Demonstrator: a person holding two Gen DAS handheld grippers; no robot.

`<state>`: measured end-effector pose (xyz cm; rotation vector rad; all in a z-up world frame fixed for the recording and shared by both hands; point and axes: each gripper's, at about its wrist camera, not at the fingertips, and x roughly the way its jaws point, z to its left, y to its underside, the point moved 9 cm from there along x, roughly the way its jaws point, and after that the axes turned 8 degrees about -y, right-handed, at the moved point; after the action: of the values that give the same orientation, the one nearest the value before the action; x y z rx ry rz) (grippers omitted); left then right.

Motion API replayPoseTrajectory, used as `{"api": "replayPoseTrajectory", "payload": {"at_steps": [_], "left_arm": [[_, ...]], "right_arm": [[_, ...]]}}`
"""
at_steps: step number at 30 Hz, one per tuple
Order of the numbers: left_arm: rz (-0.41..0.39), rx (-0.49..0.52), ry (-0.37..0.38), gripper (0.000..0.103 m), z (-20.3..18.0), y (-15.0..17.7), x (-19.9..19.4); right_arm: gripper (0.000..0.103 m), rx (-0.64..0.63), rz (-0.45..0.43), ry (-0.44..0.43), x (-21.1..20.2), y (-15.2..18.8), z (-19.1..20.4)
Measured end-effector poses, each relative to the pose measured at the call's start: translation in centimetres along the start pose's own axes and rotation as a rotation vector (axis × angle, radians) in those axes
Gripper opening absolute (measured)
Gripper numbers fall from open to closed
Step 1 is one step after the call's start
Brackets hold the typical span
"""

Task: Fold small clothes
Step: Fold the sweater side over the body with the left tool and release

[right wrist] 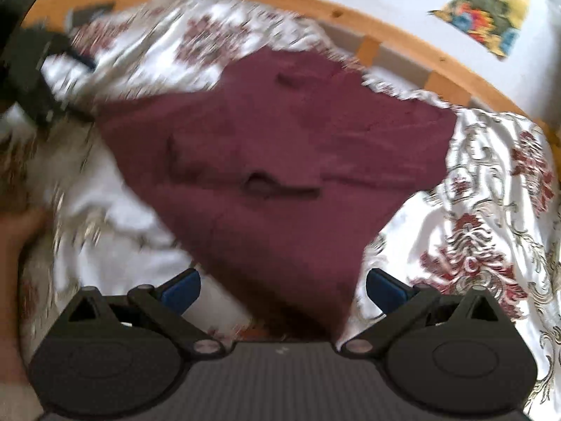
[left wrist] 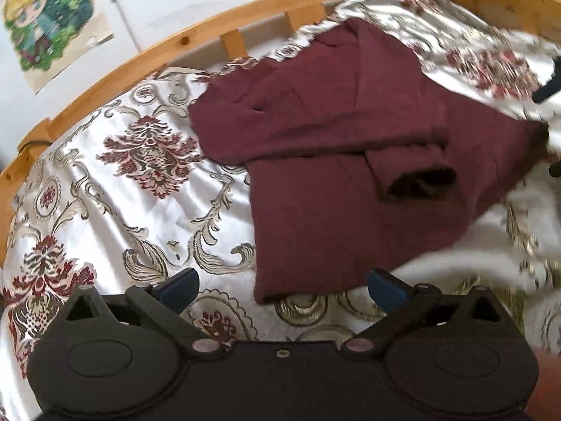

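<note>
A maroon sweater [left wrist: 333, 147] lies flat on the floral bedspread [left wrist: 115, 189], both sleeves folded across its front and one dark cuff [left wrist: 417, 184] showing. My left gripper [left wrist: 284, 287] hovers over the sweater's near hem, open wide, its blue pads [left wrist: 182, 286] holding nothing. The right wrist view is blurred by motion. There the same sweater [right wrist: 266, 147] fills the middle, and its near corner reaches in between the fingers of my right gripper [right wrist: 284, 289]. That gripper is open too, pads [right wrist: 385, 289] clear of the cloth.
A curved wooden bed rail [left wrist: 150, 52] borders the far side, with a white wall and cartoon posters [left wrist: 49, 24] behind it. The other gripper's dark body [right wrist: 31, 70] shows at upper left, and a hand [right wrist: 17, 245] at the left edge.
</note>
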<state>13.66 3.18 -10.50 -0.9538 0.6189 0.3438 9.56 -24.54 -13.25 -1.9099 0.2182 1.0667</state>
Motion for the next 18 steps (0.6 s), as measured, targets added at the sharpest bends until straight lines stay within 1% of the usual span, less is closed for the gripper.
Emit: {"api": "replayPoseTrajectory", "payload": {"at_steps": [2, 4, 7, 11, 12, 14, 18], "left_arm": [[0.015, 0.037, -0.023, 0.102, -0.3, 0.3, 0.4], [0.027, 0.070, -0.035, 0.102, -0.7, 0.5, 0.8], [0.044, 0.106, -0.051, 0.102, -1.0, 0.9, 1.3], [0.049, 0.155, -0.074, 0.102, -1.3, 1.3, 1.7], [0.049, 0.181, -0.084, 0.102, -1.5, 1.4, 1.9], [0.046, 0.238, -0.103, 0.102, -1.8, 1.6, 2.4], [0.025, 0.307, -0.123, 0.102, -2.3, 1.2, 3.1]], "right_arm": [[0.103, -0.081, 0.039, 0.088, 1.0, 0.4, 0.7], [0.103, -0.167, 0.060, 0.165, 1.8, 0.7, 1.2], [0.103, -0.270, 0.059, 0.237, 2.0, 0.9, 1.9], [0.103, -0.338, 0.056, 0.348, 1.6, 1.2, 1.5], [0.103, -0.335, 0.058, 0.356, 1.6, 1.4, 1.2], [0.103, -0.312, 0.059, 0.340, 1.8, 1.6, 0.8], [0.103, -0.296, 0.051, 0.344, 1.9, 1.7, 0.3]]}}
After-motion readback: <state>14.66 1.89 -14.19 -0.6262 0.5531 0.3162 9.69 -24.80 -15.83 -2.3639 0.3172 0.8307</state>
